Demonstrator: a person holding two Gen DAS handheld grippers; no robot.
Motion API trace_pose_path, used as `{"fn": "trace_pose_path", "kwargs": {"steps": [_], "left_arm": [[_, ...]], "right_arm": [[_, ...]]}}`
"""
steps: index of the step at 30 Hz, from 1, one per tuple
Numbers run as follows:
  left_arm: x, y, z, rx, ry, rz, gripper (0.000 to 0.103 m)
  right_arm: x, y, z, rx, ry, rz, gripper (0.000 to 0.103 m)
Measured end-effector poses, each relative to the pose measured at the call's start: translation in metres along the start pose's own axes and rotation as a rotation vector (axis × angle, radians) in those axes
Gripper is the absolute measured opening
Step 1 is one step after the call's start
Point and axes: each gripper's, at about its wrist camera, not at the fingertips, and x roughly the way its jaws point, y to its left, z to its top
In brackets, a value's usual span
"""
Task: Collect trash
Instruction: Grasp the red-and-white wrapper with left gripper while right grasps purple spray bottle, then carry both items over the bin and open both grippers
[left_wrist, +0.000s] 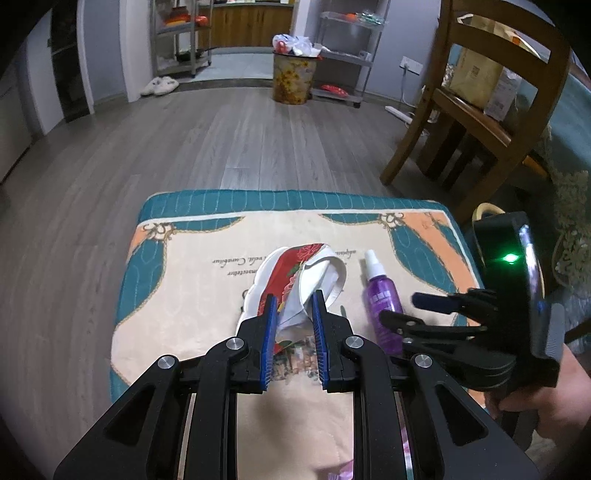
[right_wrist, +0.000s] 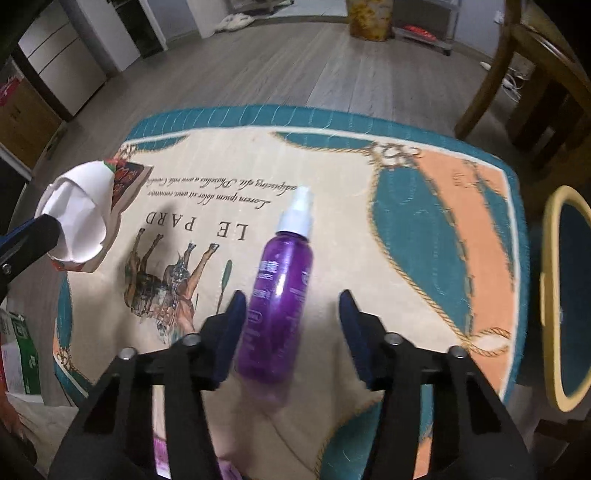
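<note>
A crumpled red-and-white paper carton (left_wrist: 295, 273) is pinched between the blue pads of my left gripper (left_wrist: 294, 299), just above the printed teal-and-cream cloth (left_wrist: 184, 280) that covers the table. The right wrist view shows the same carton (right_wrist: 79, 218) at the far left, with a left finger (right_wrist: 33, 236) on it. A purple spray bottle (right_wrist: 279, 299) with a white cap lies on the cloth (right_wrist: 424, 229). My right gripper (right_wrist: 291, 295) straddles it with its jaws apart: the left pad is close to the bottle and the right pad is clear of it. The bottle (left_wrist: 382, 306) and the right gripper (left_wrist: 410, 310) also show in the left wrist view.
A floral trash bin (left_wrist: 293, 81), heaped with rubbish, stands across the wooden floor by metal shelves (left_wrist: 347, 55). A wooden chair (left_wrist: 480, 118) stands to the right. A yellow-rimmed blue object (right_wrist: 569, 295) sits off the table's right edge. Boxes (right_wrist: 22, 354) lie at lower left.
</note>
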Motion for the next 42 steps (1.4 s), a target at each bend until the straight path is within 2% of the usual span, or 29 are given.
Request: {"fn": "trace_pose_path", "kwargs": {"steps": [4,6,16,25,29,34,39,42], "left_arm": [[0.001,-0.002,0.000,0.005,0.002,-0.007,0.020],[0.000,-0.001,0.000,0.003,0.000,-0.007,0.020],[-0.011,-0.011,0.002,0.006,-0.032,-0.025,0.020],[-0.012,-0.047,0.013,0.034,-0.054,-0.068,0.020],[-0.008,-0.079,0.022,0.060,-0.063,-0.101,0.020],[0.002,-0.133,0.033,0.116,-0.071,-0.160,0.020],[0.013,-0.191,0.039,0.205,-0.058,-0.228,0.020],[0.024,-0.233,0.042,0.316,-0.029,-0.271,0.020]], "right_arm": [[0.005,-0.001,0.002,0.009,0.014,0.017,0.040],[0.008,-0.001,0.001,0.008,0.027,0.029,0.032],[-0.032,-0.017,-0.008,0.053,-0.045,0.053,0.032],[-0.083,-0.071,-0.019,0.153,-0.136,0.070,0.032],[-0.110,-0.102,-0.025,0.200,-0.198,0.056,0.032],[-0.146,-0.165,-0.037,0.327,-0.272,0.074,0.032],[-0.188,-0.240,-0.049,0.371,-0.323,0.003,0.032],[-0.194,-0.286,-0.058,0.403,-0.312,-0.046,0.032]]}}
